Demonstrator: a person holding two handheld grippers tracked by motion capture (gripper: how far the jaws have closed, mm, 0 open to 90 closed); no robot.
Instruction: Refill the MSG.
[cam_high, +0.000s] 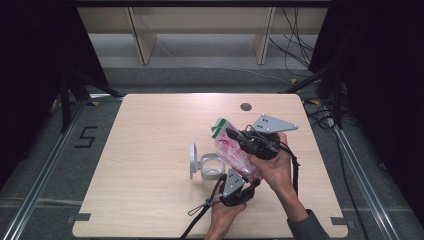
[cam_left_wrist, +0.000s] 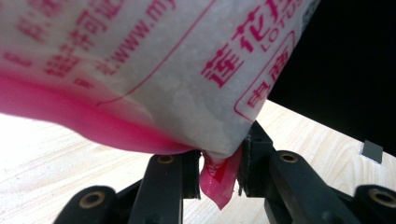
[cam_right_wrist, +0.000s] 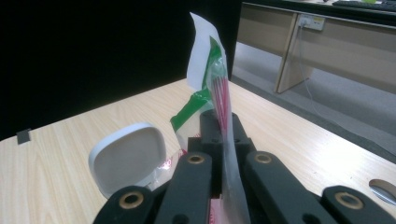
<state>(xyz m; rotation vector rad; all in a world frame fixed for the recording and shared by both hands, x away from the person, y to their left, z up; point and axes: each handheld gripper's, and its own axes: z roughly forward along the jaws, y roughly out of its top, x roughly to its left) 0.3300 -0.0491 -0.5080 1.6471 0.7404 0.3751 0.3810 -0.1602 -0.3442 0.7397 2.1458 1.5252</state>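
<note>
High view: a bag (cam_high: 231, 150) of white granules is held above the desk (cam_high: 150, 150) by both claws, over an open white container (cam_high: 210, 166). Pouring is judged to be in hand; further tilting toward the container is called for.

Left gripper view: the left claw (cam_left_wrist: 219, 175) is pinched on the bag's pink bottom corner.

Right gripper view: the right claw (cam_right_wrist: 224, 135) is pressed on the bag's upper edge.

Open-lidded container (cam_high: 207, 166) beside bare tabletop (cam_high: 150, 140)
</note>
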